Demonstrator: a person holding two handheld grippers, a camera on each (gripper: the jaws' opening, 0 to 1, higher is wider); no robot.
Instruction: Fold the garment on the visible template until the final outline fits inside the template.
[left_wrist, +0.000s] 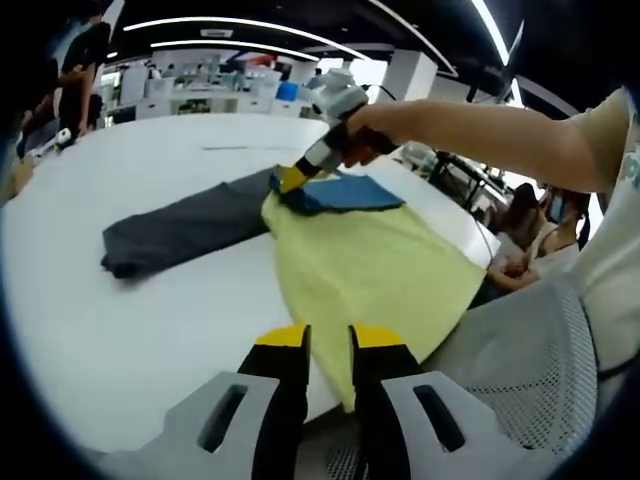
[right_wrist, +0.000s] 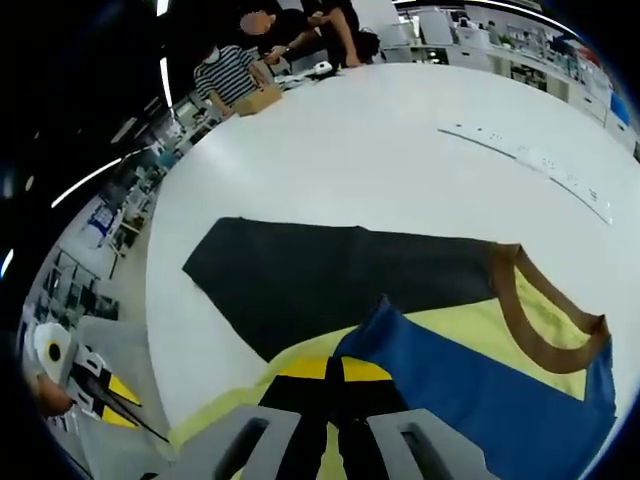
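While the left gripper (left_wrist: 327, 340) hangs near the table's close edge with its jaws a small gap apart and nothing between them, the yellow garment (left_wrist: 370, 265) lies just past its tips; it spreads away from them toward the far side. In the right gripper view the right gripper (right_wrist: 333, 372) has its jaws pressed close together at the blue part of the garment (right_wrist: 480, 385); I think it pinches the cloth there, but I cannot tell for sure. Its brown collar (right_wrist: 545, 310) sits beyond. The dark gray cloth (left_wrist: 185, 225) lies long across the white table (left_wrist: 120, 320), next to the garment. The right gripper is nearer the far end, so a fold would likely come toward the left one.
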